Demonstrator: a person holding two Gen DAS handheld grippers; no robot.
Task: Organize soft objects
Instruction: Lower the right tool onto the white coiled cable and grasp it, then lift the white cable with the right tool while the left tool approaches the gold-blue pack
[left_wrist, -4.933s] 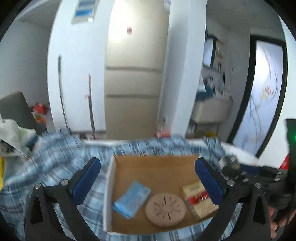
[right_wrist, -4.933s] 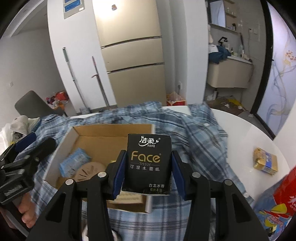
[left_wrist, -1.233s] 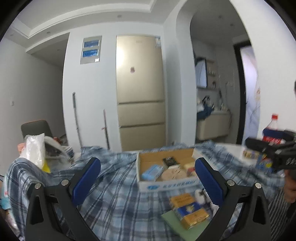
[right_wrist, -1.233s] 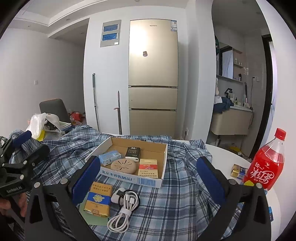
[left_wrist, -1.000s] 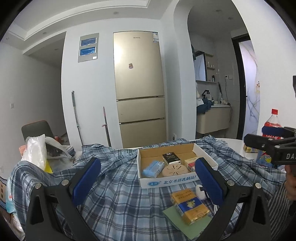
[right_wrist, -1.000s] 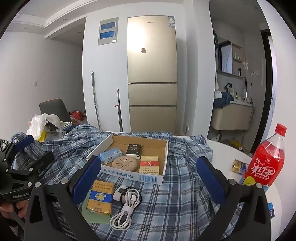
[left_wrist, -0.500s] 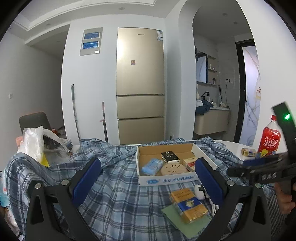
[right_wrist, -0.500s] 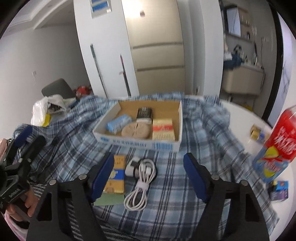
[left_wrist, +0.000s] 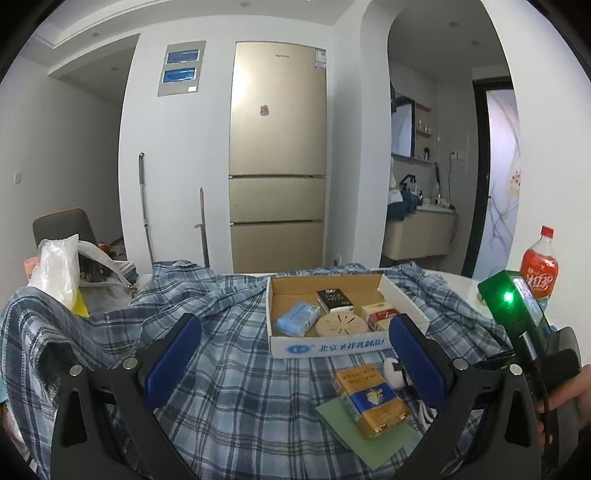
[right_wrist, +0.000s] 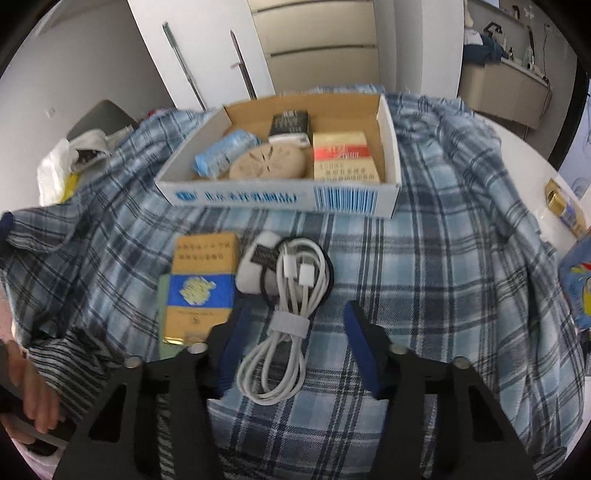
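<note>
Coiled white cable (right_wrist: 291, 317) lies flat beside yellow-blue pack (right_wrist: 201, 288), before box (right_wrist: 280, 195).

I've tipped my right gripper (right_wrist: 297, 347) down and brought it in low over the plaid cloth (right_wrist: 424, 258) — a second ago it looked out level at the room. Its jaws have just been closing, from wide to a narrower gap, with the coiled white cable (right_wrist: 284, 325) lying between them, untouched. The black tissue pack (right_wrist: 290, 122) I held earlier now lies in the cardboard box (right_wrist: 280, 197).
</note>
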